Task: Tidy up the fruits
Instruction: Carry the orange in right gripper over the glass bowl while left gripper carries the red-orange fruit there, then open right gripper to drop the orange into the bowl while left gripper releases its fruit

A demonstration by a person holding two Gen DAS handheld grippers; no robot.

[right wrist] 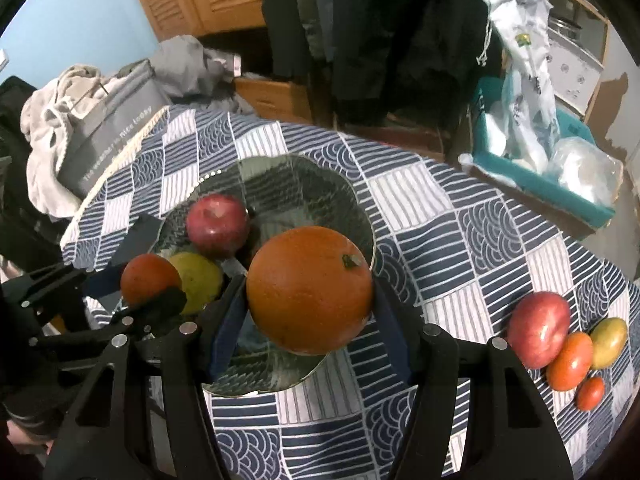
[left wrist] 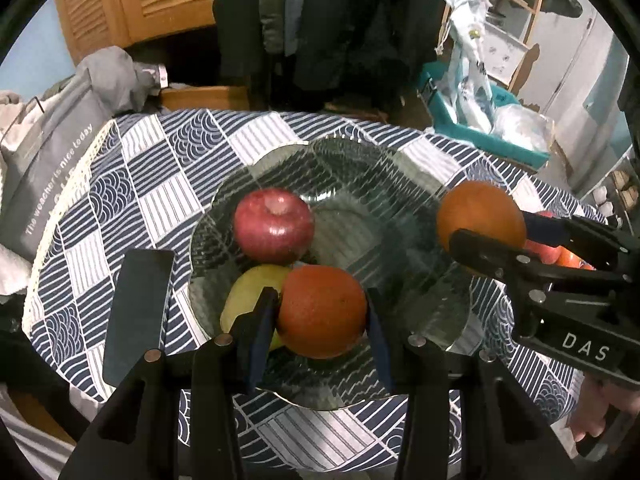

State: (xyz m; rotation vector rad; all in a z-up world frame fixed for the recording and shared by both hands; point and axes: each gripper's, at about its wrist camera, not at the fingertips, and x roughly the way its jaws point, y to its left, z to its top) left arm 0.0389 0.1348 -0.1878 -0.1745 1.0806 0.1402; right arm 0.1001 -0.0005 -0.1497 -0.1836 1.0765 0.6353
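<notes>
Left gripper [left wrist: 322,314] pinches an orange [left wrist: 322,312] between its blue pads, low over the near part of the glass bowl [left wrist: 400,184]; can't tell if the fruit touches the glass. Just left of that orange in the bowl is a yellow-green fruit [left wrist: 244,296], with a red apple [left wrist: 274,226] farther back.

Right gripper [right wrist: 310,312] pinches a second, bigger orange [right wrist: 310,290], held at the bowl's right rim.

Bowl sits on a blue-and-white patterned tablecloth [right wrist: 460,240]. Well apart on the cloth at the near right is a cluster: red apple [right wrist: 540,328], small orange [right wrist: 570,360], a yellow-green fruit [right wrist: 608,342], tiny orange [right wrist: 590,392], packed close together.

Teal crate [right wrist: 540,184] with plastic bags is beyond the table, far right.
</notes>
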